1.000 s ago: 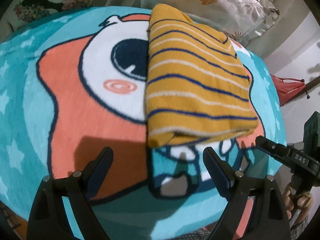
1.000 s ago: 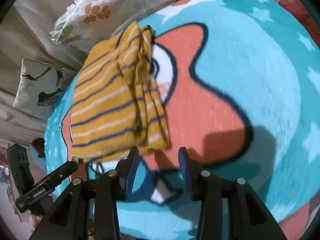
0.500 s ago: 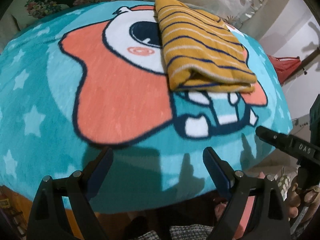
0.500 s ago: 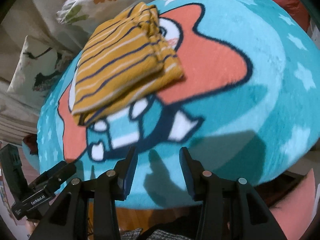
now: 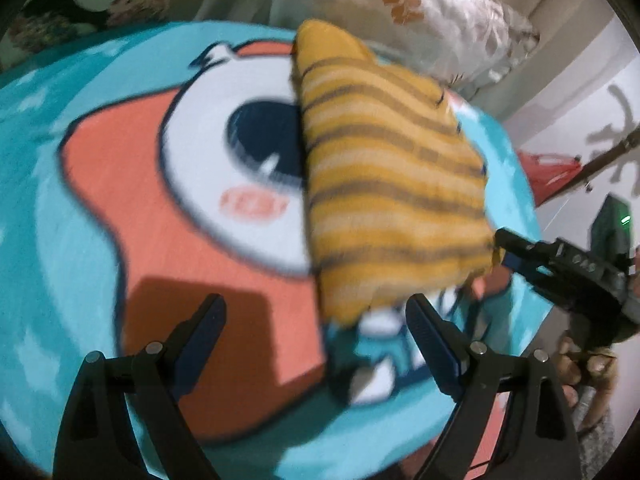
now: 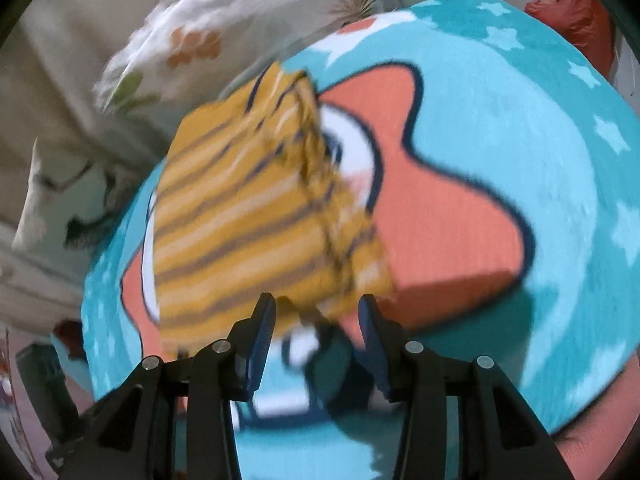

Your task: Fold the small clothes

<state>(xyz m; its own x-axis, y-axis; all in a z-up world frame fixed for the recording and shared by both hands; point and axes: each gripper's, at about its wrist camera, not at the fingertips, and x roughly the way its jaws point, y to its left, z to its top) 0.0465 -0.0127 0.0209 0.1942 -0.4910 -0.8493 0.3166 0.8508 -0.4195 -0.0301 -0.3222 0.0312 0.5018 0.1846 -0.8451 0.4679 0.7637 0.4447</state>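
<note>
Left gripper (image 5: 316,322) wide, empty; right gripper (image 6: 316,322) half-open, empty; only left view shows hand (image 5: 580,364); folded striped garment (image 5: 392,200) on blanket (image 5: 100,208)

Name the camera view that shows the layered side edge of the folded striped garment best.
The right wrist view: the striped garment turns its stacked, layered edge toward the camera, blurred though. The left wrist view shows mostly the flat striped top of it, its layers hidden, with the right gripper at its corner.
</note>
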